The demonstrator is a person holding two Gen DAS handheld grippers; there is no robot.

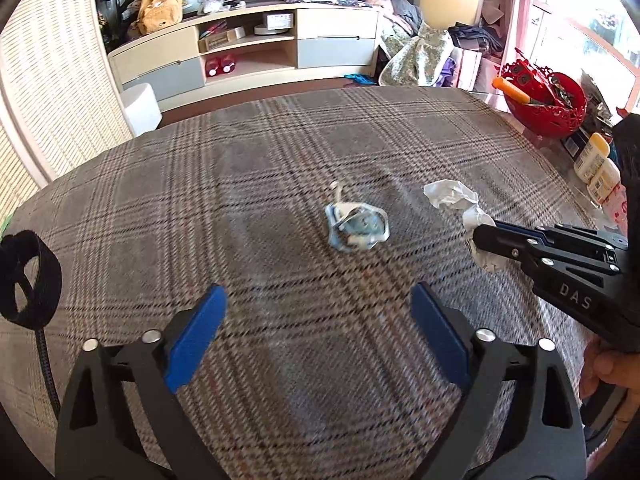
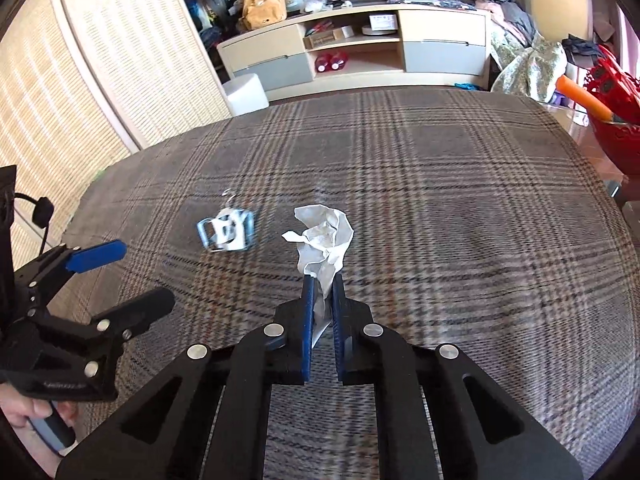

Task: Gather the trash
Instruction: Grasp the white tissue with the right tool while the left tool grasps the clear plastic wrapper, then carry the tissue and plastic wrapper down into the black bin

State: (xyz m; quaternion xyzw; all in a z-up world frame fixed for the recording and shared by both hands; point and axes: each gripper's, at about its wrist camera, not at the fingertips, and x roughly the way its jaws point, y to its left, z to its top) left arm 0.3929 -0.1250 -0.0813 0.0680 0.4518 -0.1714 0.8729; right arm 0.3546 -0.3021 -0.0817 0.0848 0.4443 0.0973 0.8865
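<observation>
White crumpled paper (image 2: 326,246) pinched at its lower tail between right gripper (image 2: 322,284), clear of plaid cloth (image 2: 440,208). Left gripper (image 1: 318,306) spread wide, empty, aimed at blue-white wrapper (image 1: 356,228) lying mid-cloth. Judged best: lowered straddling wrapper, closed on bulk, not loose strip.

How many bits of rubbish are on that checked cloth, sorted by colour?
White crumpled paper, pinched in the right gripper: 1
Blue-and-white crumpled wrapper, lying loose ahead of the open left gripper: 1
Total: 2
</observation>
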